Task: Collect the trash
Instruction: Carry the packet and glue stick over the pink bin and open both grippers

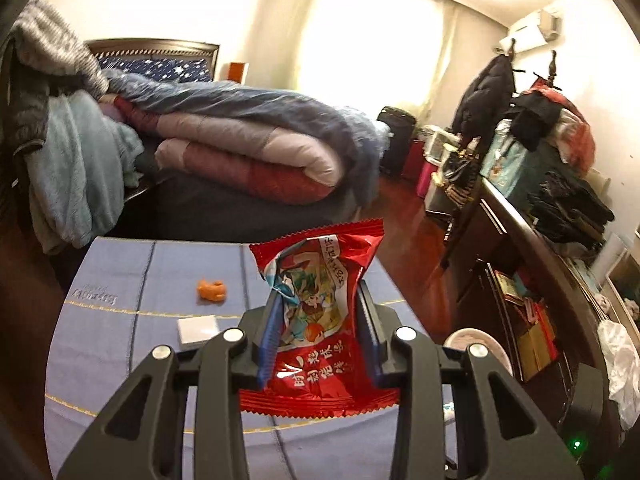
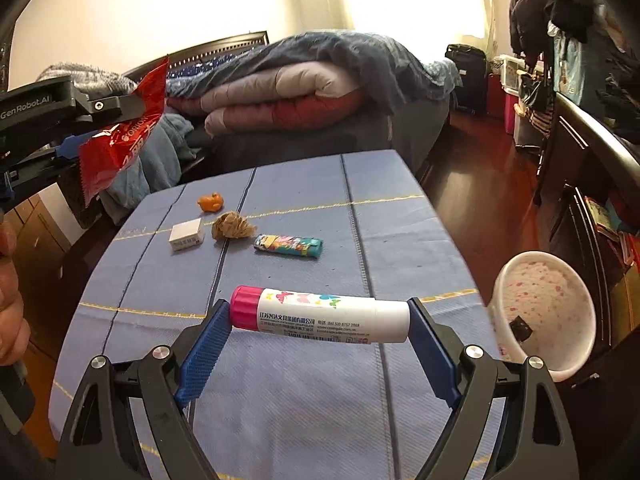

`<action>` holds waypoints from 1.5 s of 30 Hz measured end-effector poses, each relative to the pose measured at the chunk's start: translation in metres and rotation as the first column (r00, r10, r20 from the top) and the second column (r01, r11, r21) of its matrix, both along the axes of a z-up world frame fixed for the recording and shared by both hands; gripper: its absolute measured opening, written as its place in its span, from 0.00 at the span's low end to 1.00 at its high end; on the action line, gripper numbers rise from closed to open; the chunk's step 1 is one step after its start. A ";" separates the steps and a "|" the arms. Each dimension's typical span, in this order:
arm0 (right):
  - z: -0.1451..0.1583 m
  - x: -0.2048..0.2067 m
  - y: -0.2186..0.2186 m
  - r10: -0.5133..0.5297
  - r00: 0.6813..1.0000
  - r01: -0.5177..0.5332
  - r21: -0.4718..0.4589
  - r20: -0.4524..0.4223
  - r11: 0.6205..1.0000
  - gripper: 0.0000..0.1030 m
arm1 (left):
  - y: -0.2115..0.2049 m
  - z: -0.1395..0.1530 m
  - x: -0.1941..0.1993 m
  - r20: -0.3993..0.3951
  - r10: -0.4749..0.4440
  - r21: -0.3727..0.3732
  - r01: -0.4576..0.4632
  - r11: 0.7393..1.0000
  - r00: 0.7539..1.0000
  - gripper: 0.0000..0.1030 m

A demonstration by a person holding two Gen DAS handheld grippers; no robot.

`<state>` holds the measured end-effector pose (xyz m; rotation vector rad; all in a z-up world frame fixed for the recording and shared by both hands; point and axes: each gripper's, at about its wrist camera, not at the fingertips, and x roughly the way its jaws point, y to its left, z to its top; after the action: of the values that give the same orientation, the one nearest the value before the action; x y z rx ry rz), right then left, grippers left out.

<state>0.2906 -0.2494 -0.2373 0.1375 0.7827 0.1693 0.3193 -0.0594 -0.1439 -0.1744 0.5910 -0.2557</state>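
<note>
Right wrist view: four scraps (image 2: 233, 227) on cloth, perhaps; right hand-held gripper (image 2: 320, 320) pinching one glue stick (image 2: 320, 315).

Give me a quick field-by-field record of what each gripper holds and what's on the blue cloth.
left gripper: shut on red foil snack wrapper, held above the table
right gripper: shut on white glue stick with pink cap, gripped end to end
blue cloth: orange peel scrap, white eraser, crumpled brown paper, teal patterned lighter
bin: pink-speckled white wastebasket, right of the table
</note>
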 end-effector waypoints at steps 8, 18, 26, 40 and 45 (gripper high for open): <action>0.013 -0.022 -0.040 -0.060 0.998 0.060 0.006 0.037 0.998 0.84 | -0.050 0.018 -0.021 0.048 -0.091 0.014 0.090 0.996 0.995 0.35; 0.014 -0.037 -0.097 -0.165 0.985 0.165 0.016 0.050 0.986 0.84 | -0.110 0.024 -0.026 0.065 -0.198 0.038 0.196 0.980 0.978 0.35; 0.010 -0.047 -0.142 -0.257 0.965 0.256 0.020 0.047 0.966 0.84 | -0.159 0.018 -0.017 0.053 -0.278 0.053 0.275 0.960 0.959 0.35; -0.005 -0.050 -0.204 -0.390 0.921 0.390 0.006 0.024 0.921 0.84 | -0.241 -0.003 0.006 0.017 -0.409 0.067 0.407 0.911 0.912 0.35; -0.013 -0.048 -0.222 -0.434 0.901 0.434 -0.010 0.016 0.901 0.84 | -0.270 -0.015 0.013 -0.001 -0.446 0.070 0.445 0.893 0.895 0.35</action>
<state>0.2423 -0.4717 -0.2507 0.2947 0.7217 -0.2602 0.3325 -0.3295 -0.1593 0.0339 0.6200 -0.6824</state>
